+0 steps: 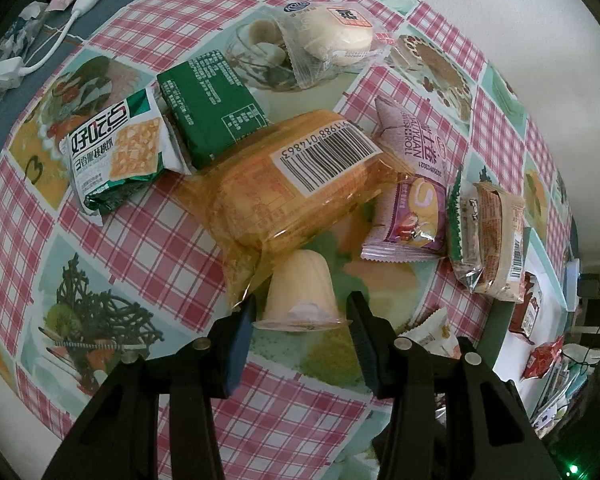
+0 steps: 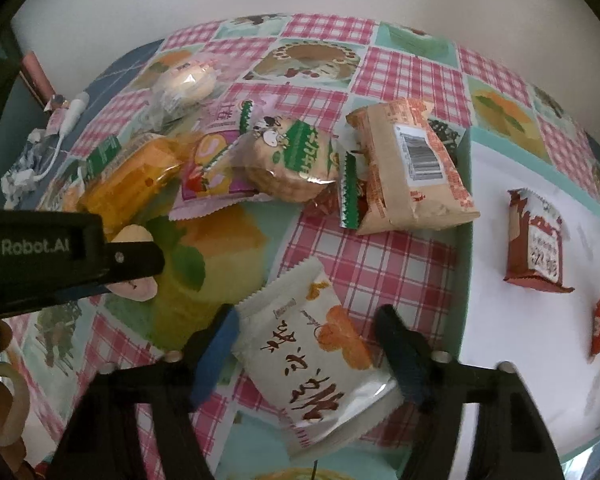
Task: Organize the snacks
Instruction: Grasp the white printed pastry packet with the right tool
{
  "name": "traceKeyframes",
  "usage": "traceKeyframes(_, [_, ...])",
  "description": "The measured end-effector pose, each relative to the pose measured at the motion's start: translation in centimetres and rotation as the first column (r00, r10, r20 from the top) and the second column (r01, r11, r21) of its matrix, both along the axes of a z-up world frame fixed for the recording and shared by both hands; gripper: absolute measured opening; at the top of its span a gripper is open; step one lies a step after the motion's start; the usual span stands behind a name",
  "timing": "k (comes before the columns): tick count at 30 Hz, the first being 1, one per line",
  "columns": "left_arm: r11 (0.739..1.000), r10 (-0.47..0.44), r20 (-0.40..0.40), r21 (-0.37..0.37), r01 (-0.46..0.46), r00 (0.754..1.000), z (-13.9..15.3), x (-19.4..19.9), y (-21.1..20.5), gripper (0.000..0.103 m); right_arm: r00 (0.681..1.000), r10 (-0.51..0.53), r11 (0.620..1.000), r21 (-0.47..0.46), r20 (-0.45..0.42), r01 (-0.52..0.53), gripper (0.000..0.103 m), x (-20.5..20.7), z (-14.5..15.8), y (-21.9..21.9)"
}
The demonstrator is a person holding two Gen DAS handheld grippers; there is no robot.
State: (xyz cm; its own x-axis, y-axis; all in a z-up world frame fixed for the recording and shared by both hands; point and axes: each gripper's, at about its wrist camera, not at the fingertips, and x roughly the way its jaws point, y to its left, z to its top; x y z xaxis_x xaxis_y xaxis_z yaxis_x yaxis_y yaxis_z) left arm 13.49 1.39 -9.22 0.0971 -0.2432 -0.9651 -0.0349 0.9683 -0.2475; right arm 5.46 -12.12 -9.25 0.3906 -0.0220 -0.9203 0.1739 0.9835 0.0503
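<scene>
Between the right gripper's (image 2: 306, 354) blue pads lies a white packet (image 2: 320, 364), resting on the tablecloth (image 2: 380, 260); the jaws straddle it, and whether they press yet I cannot tell. Just right of that gripper is the white tray (image 2: 520, 340), holding a brown packet (image 2: 536, 244). Left gripper (image 1: 302, 338) clamps a jelly cup (image 1: 300, 298). Best, I judge, to close squarely across the packet's middle, lift clear, then carry it right onto the tray.
</scene>
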Motion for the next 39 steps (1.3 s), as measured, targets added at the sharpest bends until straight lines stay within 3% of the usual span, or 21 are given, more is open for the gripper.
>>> traceKeyframes(2, [1.0, -0.001, 0.001, 0.003, 0.001, 1.0, 0.0, 0.0, 0.0, 0.049, 1.0, 0.006, 1.0, 0.0, 0.004, -0.006, 0.052, 0.0, 0.2, 0.2])
traceKeyframes(12, [1.0, -0.007, 0.006, 0.014, 0.007, 1.0, 0.0, 0.1, -0.5, 0.048, 1.0, -0.012, 0.999, 0.049, 0.024, 0.011, 0.039, -0.3, 0.7, -0.7])
traceKeyframes(14, [1.0, -0.008, 0.007, 0.014, 0.008, 1.0, 0.1, 0.0, -0.5, 0.048, 0.999, -0.019, 0.998, 0.061, 0.038, 0.017, 0.026, -0.5, 1.1, -1.0])
traceKeyframes(17, [1.0, -0.013, 0.01, 0.019, 0.013, 1.0, 0.1, 0.0, -0.7, 0.048, 0.999, -0.022, 0.997, 0.074, 0.047, 0.019, 0.024, -0.6, 1.6, -1.4])
traceKeyframes(28, [1.0, -0.012, 0.008, 0.01, 0.012, 1.0, 0.0, 0.1, -0.2, 0.048, 0.996, -0.083, 0.971, 0.226, 0.015, 0.078, 0.026, -1.0, 0.8, -2.9])
traceKeyframes(30, [1.0, -0.011, 0.007, 0.007, 0.011, 1.0, 0.0, 0.1, -0.2, 0.048, 0.997, -0.082, 0.968, 0.24, 0.005, 0.079, 0.033, -1.0, 0.6, -3.0])
traceKeyframes(32, [1.0, -0.01, 0.006, 0.006, 0.01, 1.0, -0.1, 0.1, -0.1, 0.048, 0.997, -0.075, 0.966, 0.248, -0.007, 0.074, 0.058, -1.0, 0.4, -2.8])
traceKeyframes(33, [1.0, -0.01, 0.006, 0.006, 0.01, 1.0, -0.1, 0.1, -0.1, 0.048, 0.998, -0.071, 0.967, 0.245, -0.002, 0.069, 0.062, -1.1, 0.5, -2.6])
traceKeyframes(39, [1.0, -0.009, 0.006, 0.004, 0.009, 1.0, -0.1, 0.1, 0.1, 0.048, 1.0, -0.002, 0.984, 0.176, -0.023, 0.006, 0.062, -1.4, 0.5, -1.1])
